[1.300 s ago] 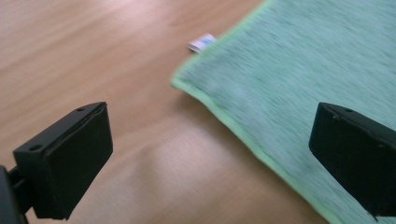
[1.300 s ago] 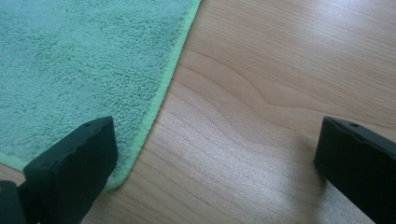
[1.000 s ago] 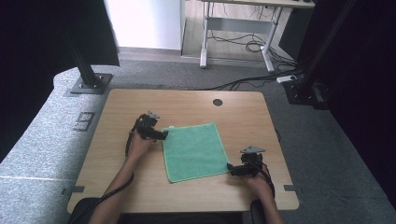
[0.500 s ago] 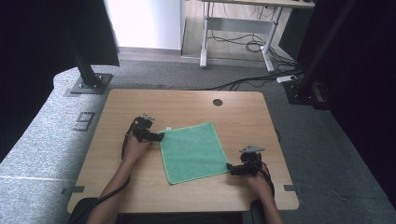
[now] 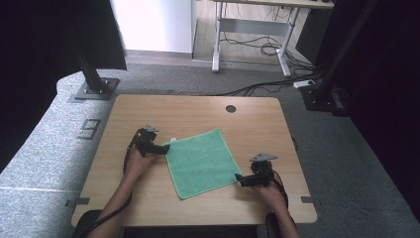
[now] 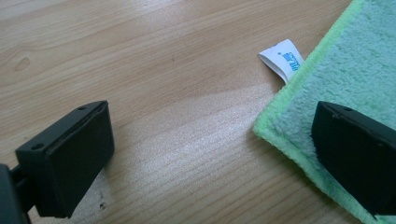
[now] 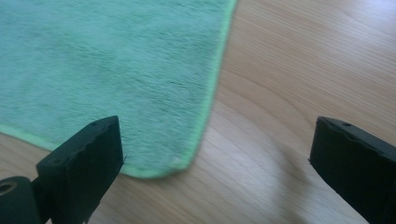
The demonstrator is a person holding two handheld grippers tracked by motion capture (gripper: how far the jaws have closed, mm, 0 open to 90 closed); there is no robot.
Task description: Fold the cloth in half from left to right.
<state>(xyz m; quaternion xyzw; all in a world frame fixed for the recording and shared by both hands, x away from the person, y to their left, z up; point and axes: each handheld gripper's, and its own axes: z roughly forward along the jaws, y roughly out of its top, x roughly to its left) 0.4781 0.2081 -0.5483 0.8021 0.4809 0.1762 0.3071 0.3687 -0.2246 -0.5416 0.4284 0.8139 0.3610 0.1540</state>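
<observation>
The green cloth has slid leftward on the desk, its tagged corner now between the left gripper's open jaws. The right gripper's jaws, also open, straddle the opposite corner, so both pinches look ready.

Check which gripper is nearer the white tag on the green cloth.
Left. The left gripper sits at the cloth corner right beside the white tag. The right gripper is at the opposite corner, across the cloth from it.
</observation>
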